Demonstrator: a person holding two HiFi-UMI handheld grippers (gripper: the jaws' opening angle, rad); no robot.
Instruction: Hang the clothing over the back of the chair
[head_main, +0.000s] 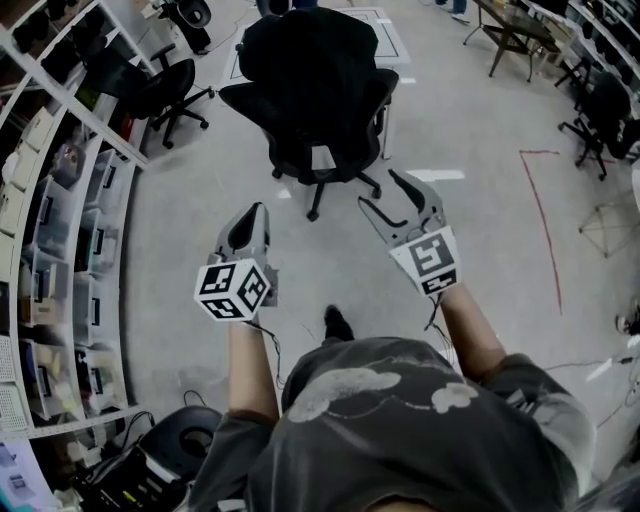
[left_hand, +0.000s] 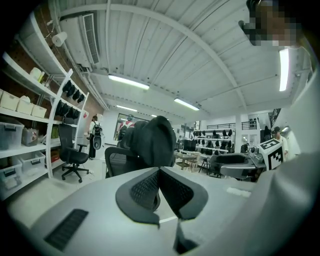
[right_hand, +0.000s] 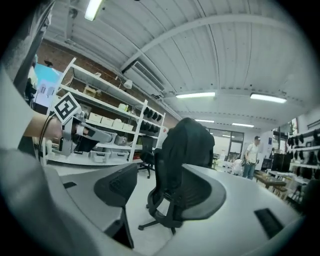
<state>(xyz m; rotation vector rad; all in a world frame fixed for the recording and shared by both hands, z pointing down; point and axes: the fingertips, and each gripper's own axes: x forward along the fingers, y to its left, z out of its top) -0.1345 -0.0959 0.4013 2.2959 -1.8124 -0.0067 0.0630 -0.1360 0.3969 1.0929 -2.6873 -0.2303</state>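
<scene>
Where clothing (head_main: 300, 45) drapes, chair (head_main: 312, 125) back lies hidden.

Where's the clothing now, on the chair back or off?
On. The dark clothing drapes over the back of the chair; the left hand-held gripper and right hand-held gripper are away from it, empty.

Open floor (head_main: 330, 265) runs from you to chair (head_main: 310, 120), passage free. Shelving (head_main: 60, 250) hems your left; second office chair (head_main: 165, 90) beside it. Your right: floor open, table (head_main: 515, 30) well apart.
</scene>
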